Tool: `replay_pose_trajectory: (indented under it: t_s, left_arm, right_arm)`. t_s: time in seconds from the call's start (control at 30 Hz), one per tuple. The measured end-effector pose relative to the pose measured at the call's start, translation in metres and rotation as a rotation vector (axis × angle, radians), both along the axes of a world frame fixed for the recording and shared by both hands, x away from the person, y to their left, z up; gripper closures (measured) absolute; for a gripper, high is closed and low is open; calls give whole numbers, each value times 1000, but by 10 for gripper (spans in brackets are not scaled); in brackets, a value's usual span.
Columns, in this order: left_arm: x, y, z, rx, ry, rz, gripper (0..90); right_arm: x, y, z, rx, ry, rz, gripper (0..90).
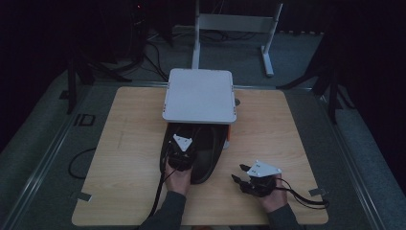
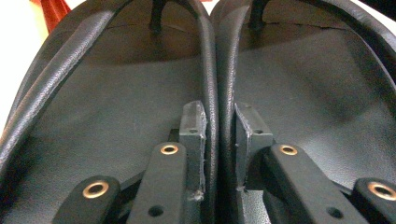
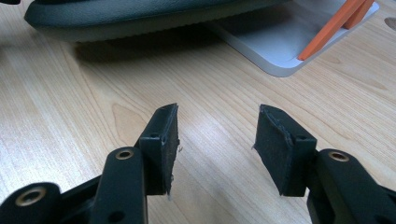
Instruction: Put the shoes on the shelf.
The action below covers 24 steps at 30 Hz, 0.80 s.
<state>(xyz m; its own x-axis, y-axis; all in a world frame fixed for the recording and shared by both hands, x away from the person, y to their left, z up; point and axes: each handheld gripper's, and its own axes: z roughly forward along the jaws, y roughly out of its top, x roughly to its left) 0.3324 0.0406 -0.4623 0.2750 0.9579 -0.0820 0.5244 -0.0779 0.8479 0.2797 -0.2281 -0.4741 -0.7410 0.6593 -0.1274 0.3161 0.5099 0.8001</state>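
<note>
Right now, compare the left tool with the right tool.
The left tool is nearly shut, pinching the touching inner rims of the two black sandals; the right tool stands open with nothing between its pads. The left sits over the sandals, the right over bare wooden table. Both have black padded jaws.

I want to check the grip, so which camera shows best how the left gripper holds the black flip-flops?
The left gripper view: its fingers pinch the two flip-flops' adjoining edges together. The high view shows the left gripper over the pair, contact hidden. The right gripper view shows one sole's side.
</note>
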Motion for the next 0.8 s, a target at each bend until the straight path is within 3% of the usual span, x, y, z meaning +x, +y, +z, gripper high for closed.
replay_pose_trajectory:
  t_s: [0.8]
  left_arm:
    - [16, -10, -1, -5, 7, 40, 756]
  right_arm:
    - [0, 0, -1, -10, 2, 1, 487]
